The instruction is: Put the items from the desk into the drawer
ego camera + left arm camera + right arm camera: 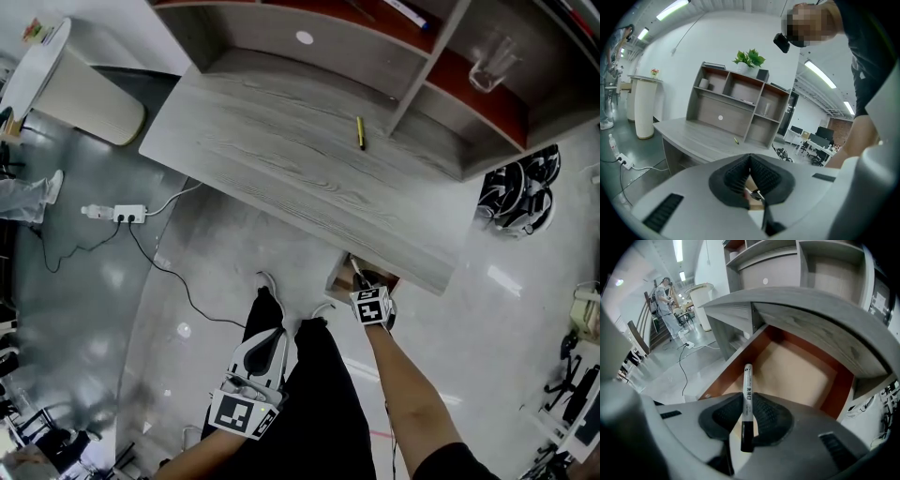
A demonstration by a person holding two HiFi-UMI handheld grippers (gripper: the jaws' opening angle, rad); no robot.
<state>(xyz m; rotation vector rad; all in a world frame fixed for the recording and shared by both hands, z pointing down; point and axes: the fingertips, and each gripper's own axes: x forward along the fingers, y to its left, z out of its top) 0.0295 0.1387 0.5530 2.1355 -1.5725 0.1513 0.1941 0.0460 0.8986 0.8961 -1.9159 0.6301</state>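
The desk (281, 159) is a grey wood-grain top with a shelved hutch (427, 70) along its far edge. An open drawer (797, 373) sticks out from under the desk's near edge, towards its right end, showing a tan floor inside red-brown walls. The right gripper (747, 401) hangs just in front of that near edge, tipped steeply down over the drawer. Its ribbed pads are clamped on a whiteboard marker (747, 380). The marker runs straight along the jaws: its black cap lies behind the pads towards the camera, and its white printed barrel pokes out past the fingertips over the left part of the drawer. Whether the marker's tip touches the drawer cannot be told. The left gripper (750, 160) is well short of the desk's near edge, low beside the person's dark trouser leg (323, 394) and aimed back at the desk. Its pads meet at the tips and nothing is gripped between them. A yellow pen (360, 132) lies on the desktop close to the hutch's upright divider, well apart from both grippers. A clear glass (489, 64) stands in the hutch's right compartment, and a potted plant (749, 58) sits on top of the hutch.
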